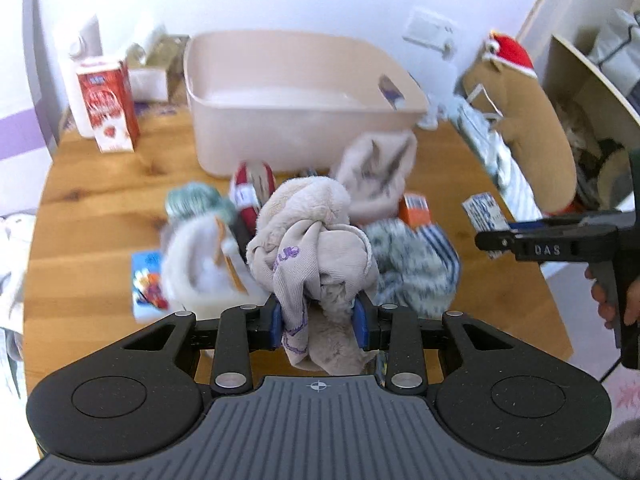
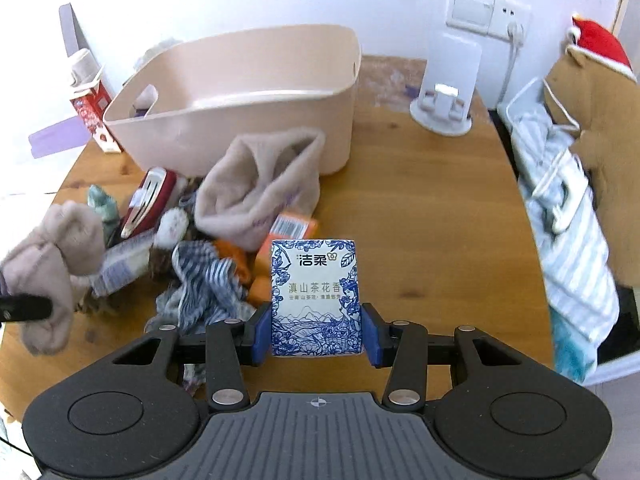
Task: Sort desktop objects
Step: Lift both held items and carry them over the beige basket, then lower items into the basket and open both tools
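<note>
Only rightward: white charging stand [image 2: 444, 92]

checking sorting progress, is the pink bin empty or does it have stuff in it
Nearly empty. The pink bin shows a bare floor in both views, with only one small item against an inner wall; what that item is cannot be told.

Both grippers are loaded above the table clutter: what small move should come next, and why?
Probably carry both loads toward the beige bin. The left gripper grips a beige sock bundle, the right gripper a tissue pack, and the bin stands open behind the pile.
</note>
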